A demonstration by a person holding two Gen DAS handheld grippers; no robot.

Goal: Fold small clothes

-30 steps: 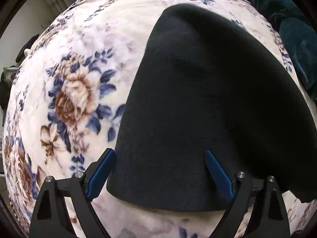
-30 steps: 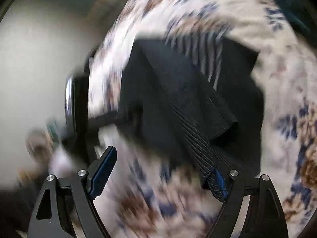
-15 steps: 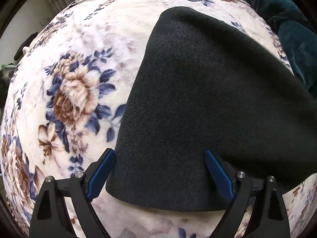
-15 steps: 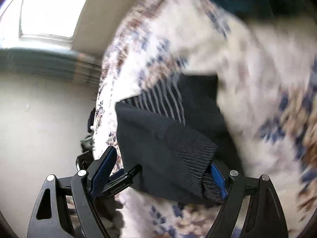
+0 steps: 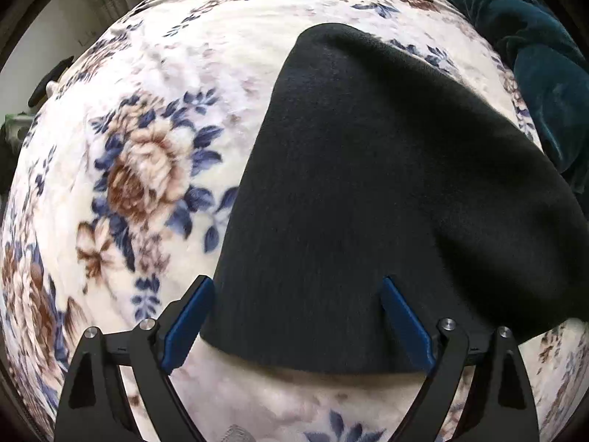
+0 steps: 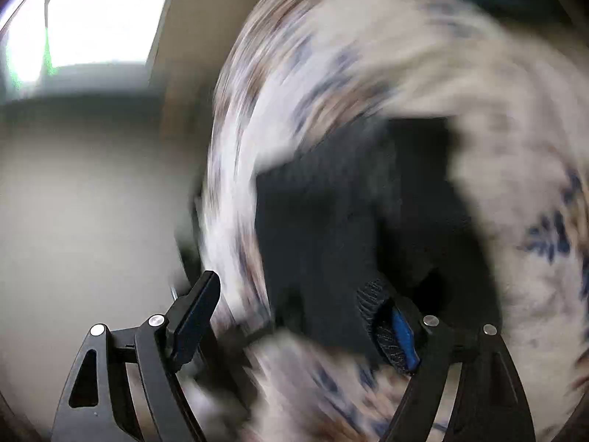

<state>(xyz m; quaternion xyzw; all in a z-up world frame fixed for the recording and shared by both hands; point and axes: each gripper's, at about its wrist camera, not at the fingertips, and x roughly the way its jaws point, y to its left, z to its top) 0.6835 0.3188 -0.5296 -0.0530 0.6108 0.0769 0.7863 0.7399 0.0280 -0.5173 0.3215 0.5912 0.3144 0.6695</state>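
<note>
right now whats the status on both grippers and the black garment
Left gripper open over the black garment. Right gripper closing, ribbed hem draped on one finger, view blurred. Teal fabric beside, not blocking.

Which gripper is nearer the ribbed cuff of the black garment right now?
Right. The ribbed cuff lies against one finger of the right gripper, whose jaws are closing. The left gripper straddles a plain edge of the black garment; no cuff shows there.

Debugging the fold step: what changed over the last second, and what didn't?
The right tool swung across the floral blanket; its view is motion-blurred, and the dark garment shifted in frame. Its jaws are closing slightly, a ribbed edge draped over one finger, nothing clamped. The left tool stayed wide open over the same dark cloth.
</note>
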